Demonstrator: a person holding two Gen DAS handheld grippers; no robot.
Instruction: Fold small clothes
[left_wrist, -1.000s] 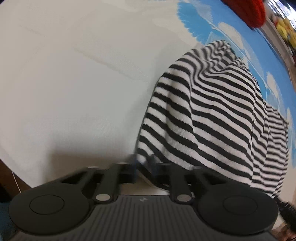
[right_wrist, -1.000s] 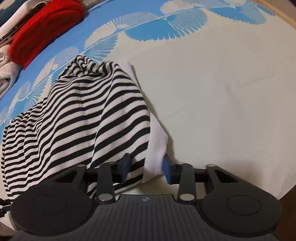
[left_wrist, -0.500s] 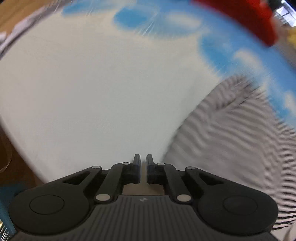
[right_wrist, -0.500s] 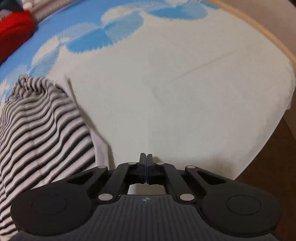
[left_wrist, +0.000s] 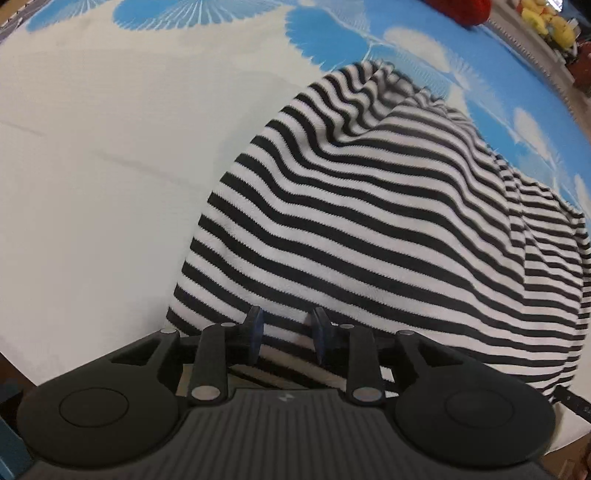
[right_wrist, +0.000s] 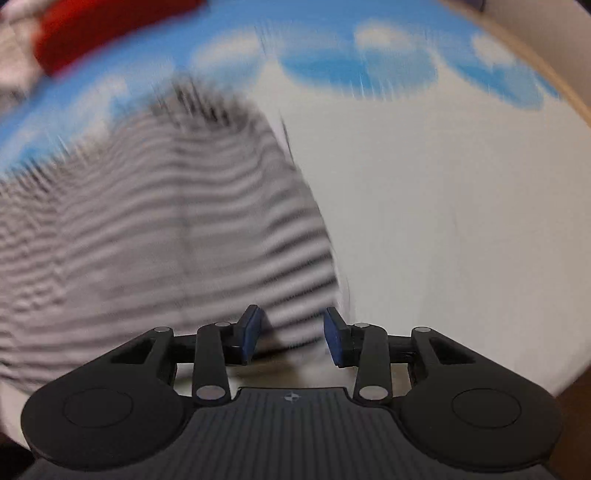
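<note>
Fingers of the left gripper (left_wrist: 286, 338) are parting, pads clear of the striped top (left_wrist: 369, 229) spreading from between them toward 2 o'clock on the sheet (left_wrist: 92, 184).

Right gripper (right_wrist: 291, 338) fingers are opening over the blurred top's (right_wrist: 166, 221) edge, which is spreading toward 10 o'clock.

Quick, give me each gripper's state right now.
Left gripper: jaws opening over the striped garment, pads not pressing it.
Right gripper: jaws opening above the garment's edge, holding nothing.
</note>
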